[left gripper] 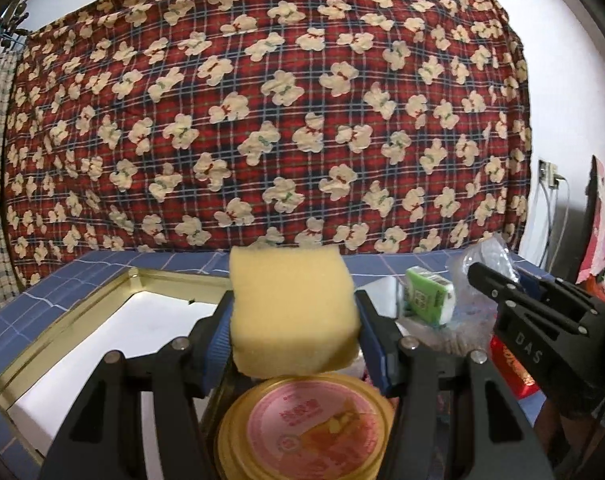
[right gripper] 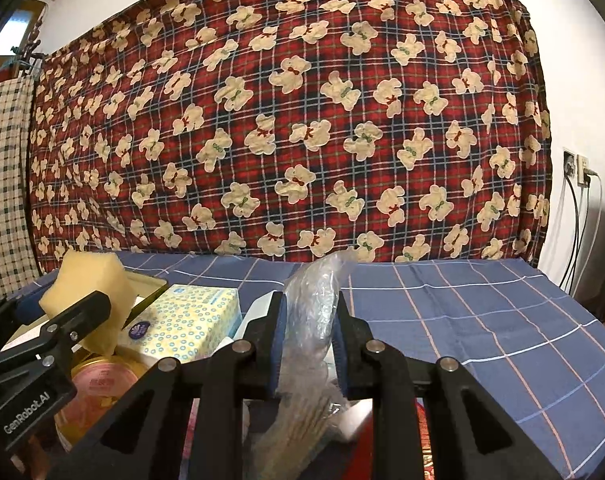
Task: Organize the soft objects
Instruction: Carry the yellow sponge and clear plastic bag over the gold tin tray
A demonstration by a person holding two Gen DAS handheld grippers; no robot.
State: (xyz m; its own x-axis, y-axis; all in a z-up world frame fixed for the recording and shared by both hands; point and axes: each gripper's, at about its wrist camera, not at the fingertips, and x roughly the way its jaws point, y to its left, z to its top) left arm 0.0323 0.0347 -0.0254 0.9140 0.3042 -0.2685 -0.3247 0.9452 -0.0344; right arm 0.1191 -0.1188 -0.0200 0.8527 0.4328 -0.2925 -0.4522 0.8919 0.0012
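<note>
The left gripper [left gripper: 296, 316] is clamped on the sponge [left gripper: 292, 308], its pads pressing the block's two sides so that the yellow foam stands up between them, lifted clear of the things beneath; the landmark for the coming move is the tin [left gripper: 82, 316], a shallow gold-rimmed box with a white floor, which lies to the left of the sponge and a little below it; so, by my reading, the sponge has only to travel leftward and down to land inside; the left hand is plainly the nearer of the two to the tin.

The right gripper [right gripper: 308, 344] is closed on a bag [right gripper: 316, 312], a crinkled clear plastic one held upright, its long axis running up and away from the pads; pale sticks show in its lower part, though what they are I cannot tell; it hangs to the right of the tin, beyond the sponge.

The tin looks bare in the part that shows; its near right corner is hidden behind the left gripper; right of the tin lie a tissue pack [right gripper: 186, 320] and a green carton [left gripper: 428, 300]; a round can [left gripper: 306, 432] with a pink lid sits beside its near edge, under the sponge; all rest on the blue cloth [right gripper: 482, 320].
</note>
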